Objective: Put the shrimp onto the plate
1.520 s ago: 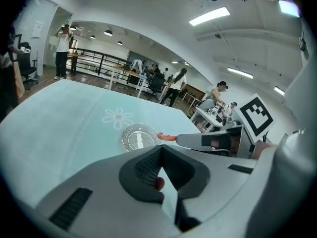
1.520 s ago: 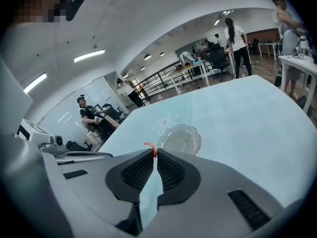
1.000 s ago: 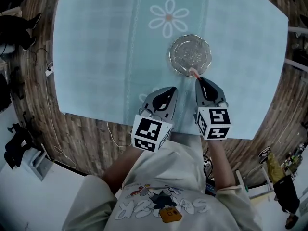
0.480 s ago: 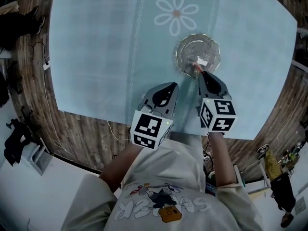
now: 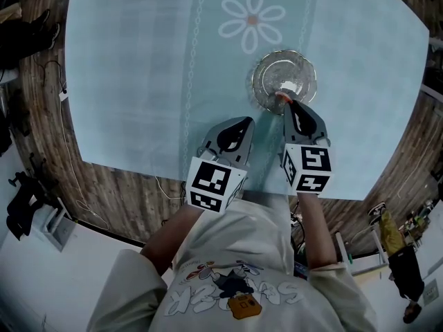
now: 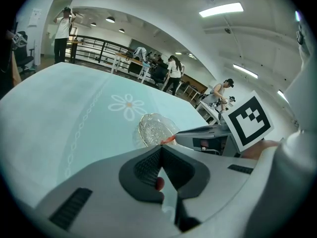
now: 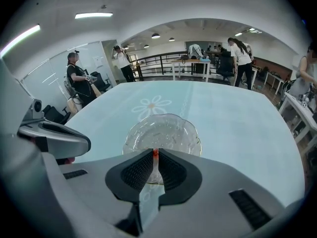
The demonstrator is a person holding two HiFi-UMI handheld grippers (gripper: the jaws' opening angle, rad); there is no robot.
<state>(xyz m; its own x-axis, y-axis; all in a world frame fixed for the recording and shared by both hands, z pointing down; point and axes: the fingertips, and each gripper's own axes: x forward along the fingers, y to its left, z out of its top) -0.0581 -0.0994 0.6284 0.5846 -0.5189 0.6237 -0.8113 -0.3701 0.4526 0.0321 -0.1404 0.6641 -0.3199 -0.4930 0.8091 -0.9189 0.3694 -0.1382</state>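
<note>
Head view: right claw [image 5: 285,103] grips shrimp [image 5: 282,97] over plate [image 5: 260,68].

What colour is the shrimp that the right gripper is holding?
Orange-red. The shrimp shows best in the left gripper view.

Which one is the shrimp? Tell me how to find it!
Find the pale blue tablecloth with the white daisy. Just nearer the person sits a clear glass plate, and at its near rim the right gripper pinches the shrimp: the only tiny orange-red thing there.
</note>
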